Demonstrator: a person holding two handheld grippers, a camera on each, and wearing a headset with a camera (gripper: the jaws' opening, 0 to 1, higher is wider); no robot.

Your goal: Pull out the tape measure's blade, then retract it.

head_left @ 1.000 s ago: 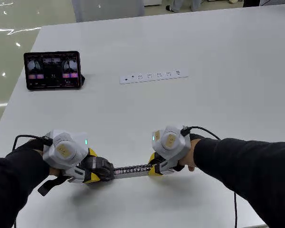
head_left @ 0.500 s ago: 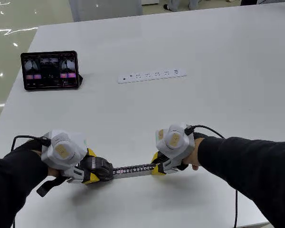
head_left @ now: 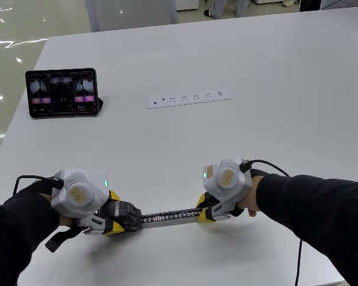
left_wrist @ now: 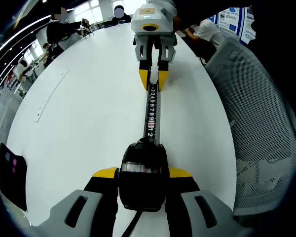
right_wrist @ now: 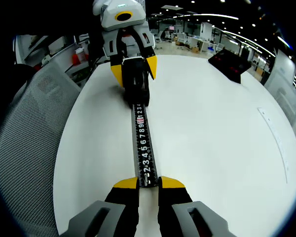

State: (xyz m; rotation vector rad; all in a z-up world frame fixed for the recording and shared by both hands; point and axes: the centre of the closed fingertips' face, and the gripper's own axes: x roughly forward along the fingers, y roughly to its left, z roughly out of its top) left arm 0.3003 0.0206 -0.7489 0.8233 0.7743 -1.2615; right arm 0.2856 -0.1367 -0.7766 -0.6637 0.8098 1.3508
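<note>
- While gripped at both ends, lies flat on the white table (head_left: 256,77), on the side nearest the person: tape measure (left_wrist: 143,165), numbered blade (right_wrist: 142,143) partly out.
- Clamped on the tape measure's black case from both sides by the left gripper (head_left: 115,210), jaws spread only as wide as the case.
- Pinched at the tip, right of the tape measure, by the right gripper (right_wrist: 148,183), jaws narrow on the blade.
- Beyond the tape measure, well apart: white power strip (head_left: 190,98).
- Beyond the tape measure and leftward: lit tablet (head_left: 62,92), propped up.
</note>
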